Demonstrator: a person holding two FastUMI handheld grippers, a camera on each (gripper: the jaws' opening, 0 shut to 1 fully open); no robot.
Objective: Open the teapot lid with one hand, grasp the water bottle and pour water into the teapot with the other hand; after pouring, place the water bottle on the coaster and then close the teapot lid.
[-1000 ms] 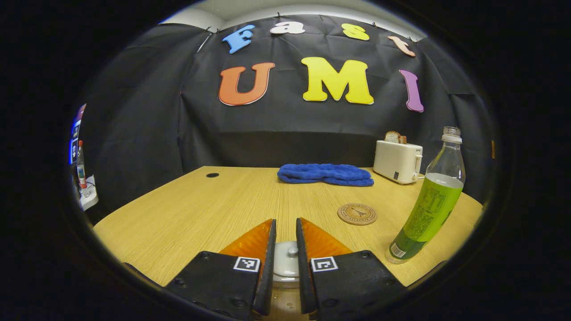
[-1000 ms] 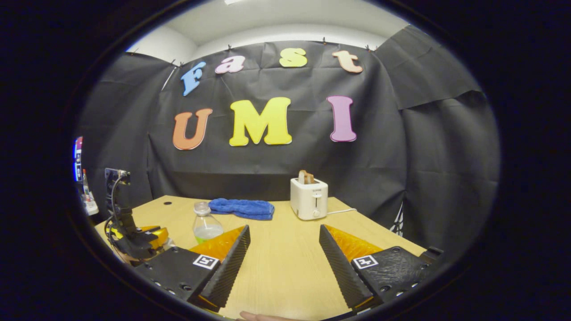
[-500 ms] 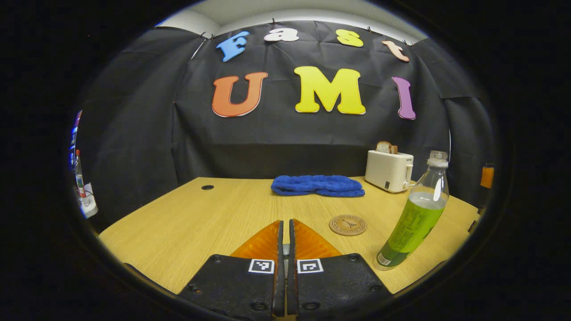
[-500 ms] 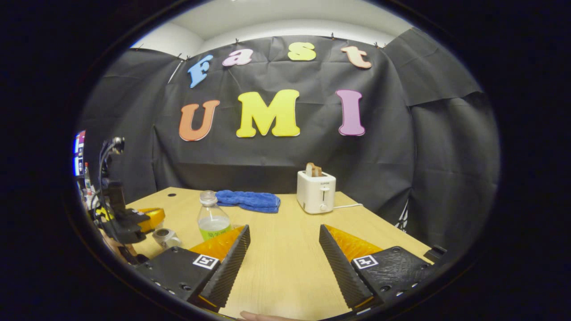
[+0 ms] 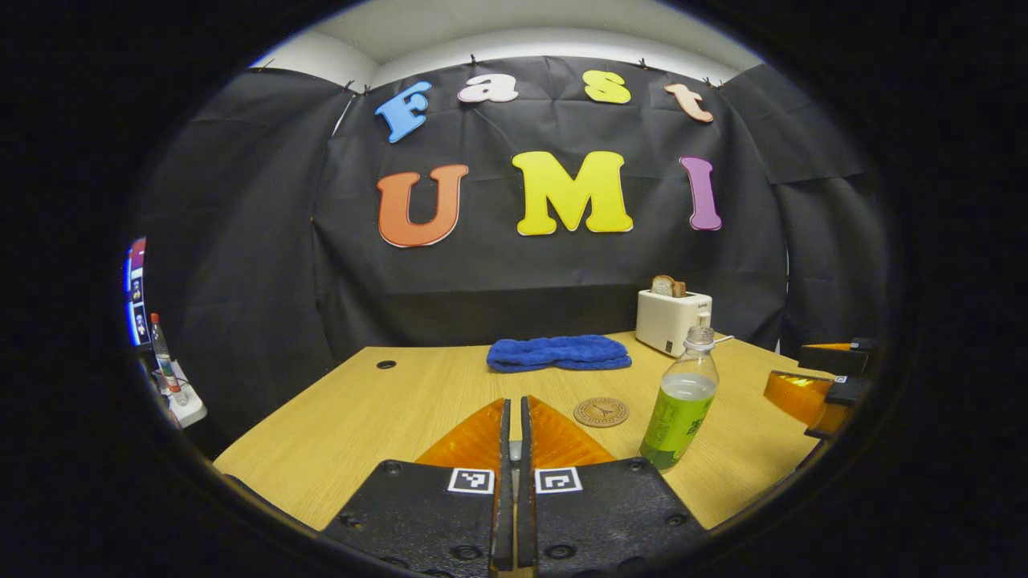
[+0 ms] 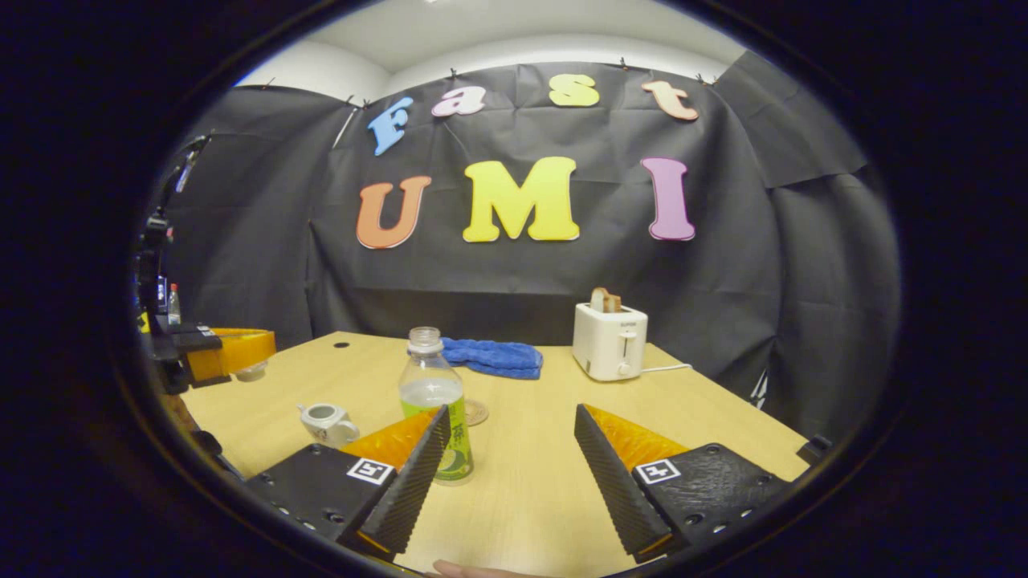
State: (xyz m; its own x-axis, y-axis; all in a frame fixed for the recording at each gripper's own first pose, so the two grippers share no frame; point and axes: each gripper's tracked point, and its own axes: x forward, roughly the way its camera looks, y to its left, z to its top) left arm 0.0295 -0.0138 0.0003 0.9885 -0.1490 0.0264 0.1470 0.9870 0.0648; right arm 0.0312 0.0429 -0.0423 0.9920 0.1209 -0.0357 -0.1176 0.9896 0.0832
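Note:
The small white teapot stands uncovered on the wooden table, left of my right gripper, which is open and holds nothing. A clear bottle of green liquid is upright just beyond the right gripper's left finger, capless. The round cork coaster lies behind it. My left gripper is shut, raised above the table; in the right gripper view this left gripper hangs at far left with the pale teapot lid pinched in it. From the left gripper view, the bottle and coaster lie ahead to the right.
A white toaster holding a slice of bread and a folded blue towel sit at the back of the table. The right gripper hovers near the table's right edge. A power strip sits off the table's left side.
My left gripper closed on the teapot lid's knob, then lifted it up and back off the teapot. The right gripper swung left, bringing the bottle and teapot nearer its fingers.

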